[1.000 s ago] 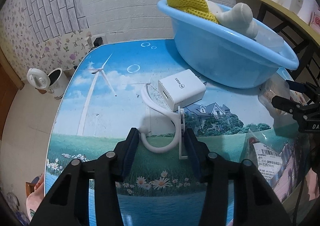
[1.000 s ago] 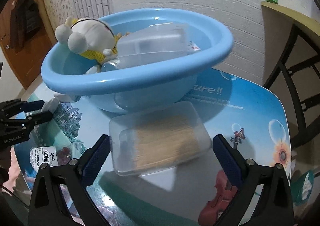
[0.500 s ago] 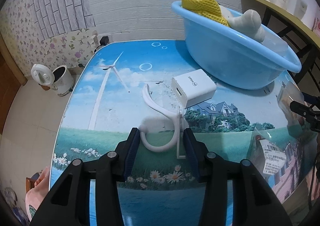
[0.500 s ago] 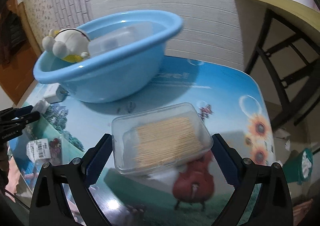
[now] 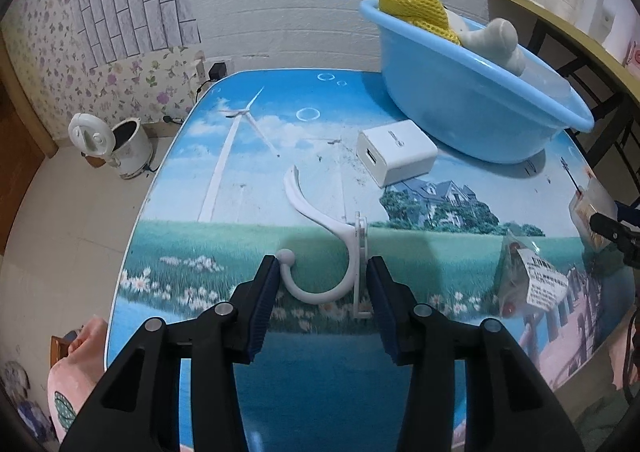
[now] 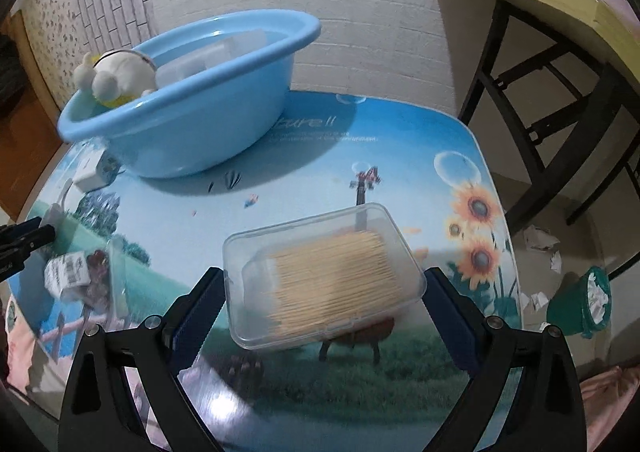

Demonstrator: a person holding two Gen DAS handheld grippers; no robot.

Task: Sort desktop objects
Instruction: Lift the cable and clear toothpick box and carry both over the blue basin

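We see a big table [image 5: 248, 124] with a sky and grass picture on it. At 2 o'clock in our left view sits a blue tub [image 5: 472, 92] with a soft toy [image 5: 500, 40] inside. Our right tongs [image 6: 322, 308] squeeze a clear box of toothpicks [image 6: 324, 276] from both sides. A white charger [image 5: 396, 158] lies just beside the tub. Our left tongs [image 5: 320, 288] are partly closed around a white hook [image 5: 320, 252], both pads touching it.
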